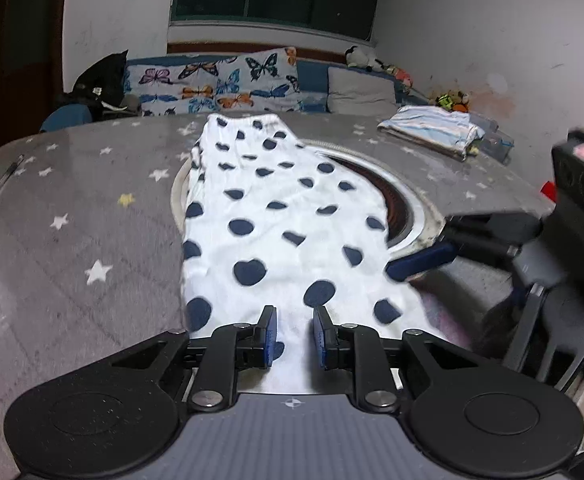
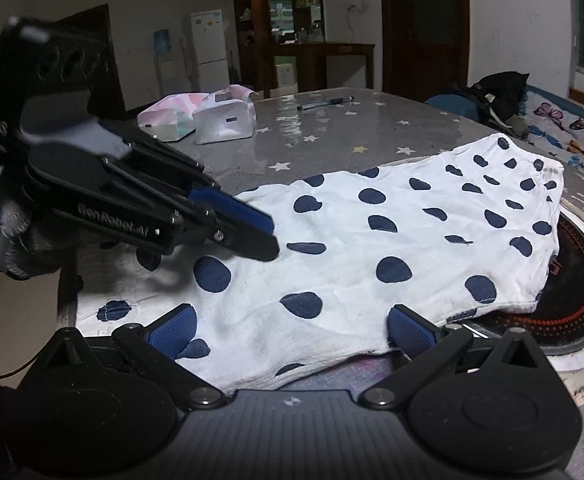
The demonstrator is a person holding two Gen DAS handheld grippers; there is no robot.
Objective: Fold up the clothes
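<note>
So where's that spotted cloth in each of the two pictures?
Left wrist view: spotted cloth runs up the centre, from the claw to the far table edge.
Right wrist view: it fills the middle and right.
Shared landmark: the round burner under its edge.

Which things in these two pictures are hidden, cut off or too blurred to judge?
- Left wrist view: the right claw is blurred and partly cut off by the frame edge.
- Right wrist view: the spotted cloth near edge is hidden behind the claw body.
- Both views: the round burner is mostly covered by the cloth.
- Right wrist view: the left claw shows side-on; its gap is unreadable.
</note>
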